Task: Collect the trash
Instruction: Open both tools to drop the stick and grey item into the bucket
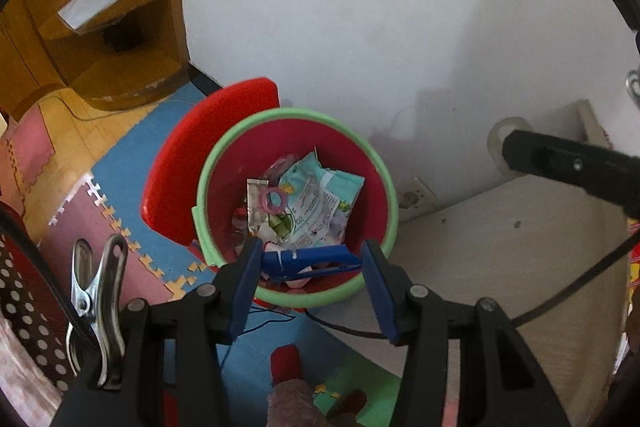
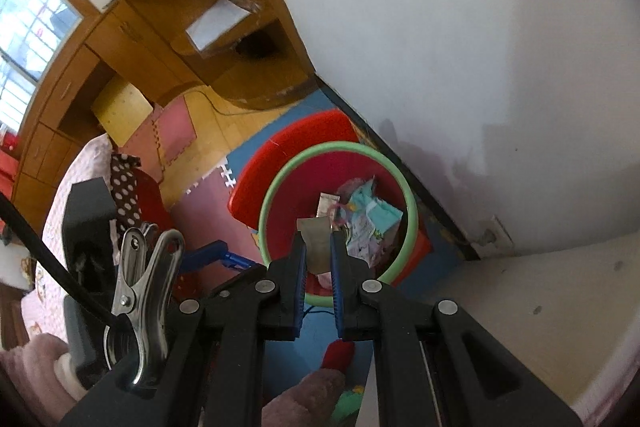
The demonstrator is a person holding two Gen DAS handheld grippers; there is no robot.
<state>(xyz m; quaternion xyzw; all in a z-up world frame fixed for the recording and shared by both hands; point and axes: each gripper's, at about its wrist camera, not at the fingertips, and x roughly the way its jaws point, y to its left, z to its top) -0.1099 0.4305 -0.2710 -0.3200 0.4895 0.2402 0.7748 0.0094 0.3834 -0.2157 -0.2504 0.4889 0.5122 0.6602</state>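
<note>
A red bin with a green rim (image 1: 224, 155) stands on the floor by the wall, holding wrappers and paper trash (image 1: 308, 199). My left gripper (image 1: 312, 255) is open above the bin's near rim with a blue object (image 1: 312, 261) lying between its fingers, not clamped. In the right wrist view the bin (image 2: 280, 183) shows below my right gripper (image 2: 318, 239), which is shut on a grey, silvery wrapper (image 2: 316, 247) held over the bin. The left gripper's blue fingers (image 2: 216, 253) show at the left there.
A red lid or stool (image 1: 176, 163) leans behind the bin. A beige table (image 1: 500, 251) stands to the right by the wall socket (image 1: 416, 195). A wooden cabinet (image 2: 160, 39) stands at the back left. Foam mats (image 1: 120, 195) cover the floor.
</note>
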